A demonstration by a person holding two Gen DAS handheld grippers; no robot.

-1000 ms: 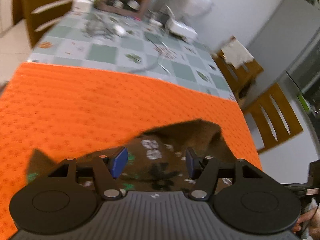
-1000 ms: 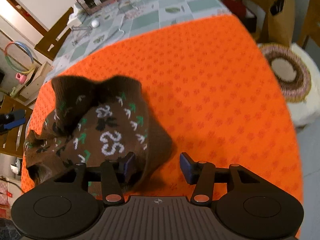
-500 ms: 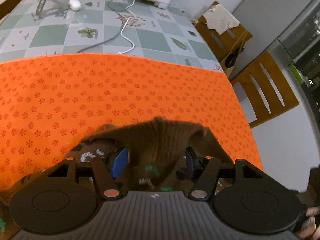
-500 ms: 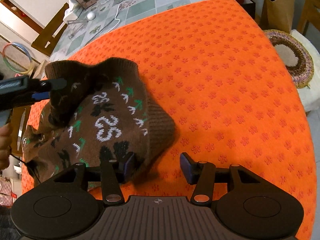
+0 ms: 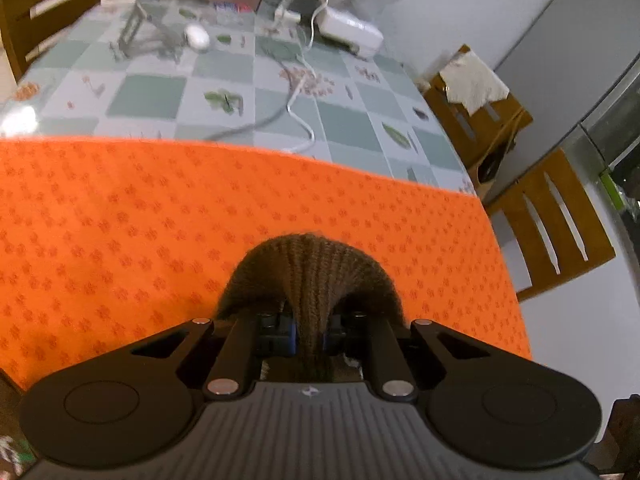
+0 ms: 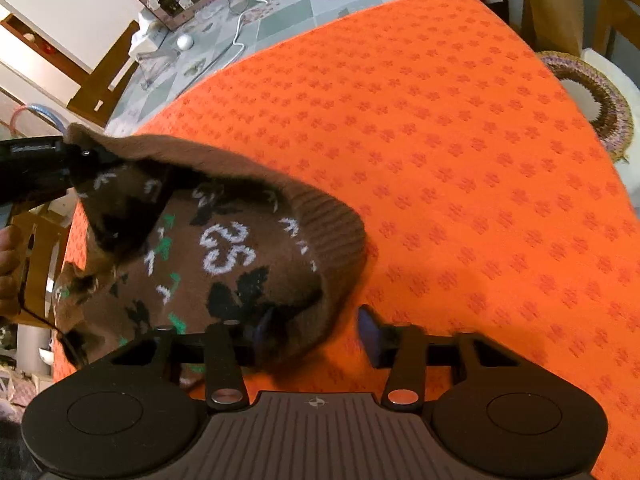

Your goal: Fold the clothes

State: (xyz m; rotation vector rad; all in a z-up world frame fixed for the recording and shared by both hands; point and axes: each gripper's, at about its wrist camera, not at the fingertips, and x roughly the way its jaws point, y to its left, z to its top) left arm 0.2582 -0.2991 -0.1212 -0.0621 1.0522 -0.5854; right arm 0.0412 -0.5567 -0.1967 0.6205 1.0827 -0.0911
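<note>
An orange mat point(image 5: 160, 216) covers the near end of the table point(image 5: 224, 76). From the left wrist, the left claw point(image 5: 308, 330) is pinched tight on a ribbed edge of the brown sweater point(image 5: 308, 268). From the right wrist, the sweater point(image 6: 224, 248) lies bunched on the mat's left, one corner lifted; the right claw point(image 6: 316, 330) gapes wide, holding nothing. A neat fold likely wants that ribbed edge kept taut.

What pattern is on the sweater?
Brown knit sweater with white, black and green motifs and plain ribbed edging; clearest in the right wrist view.
</note>
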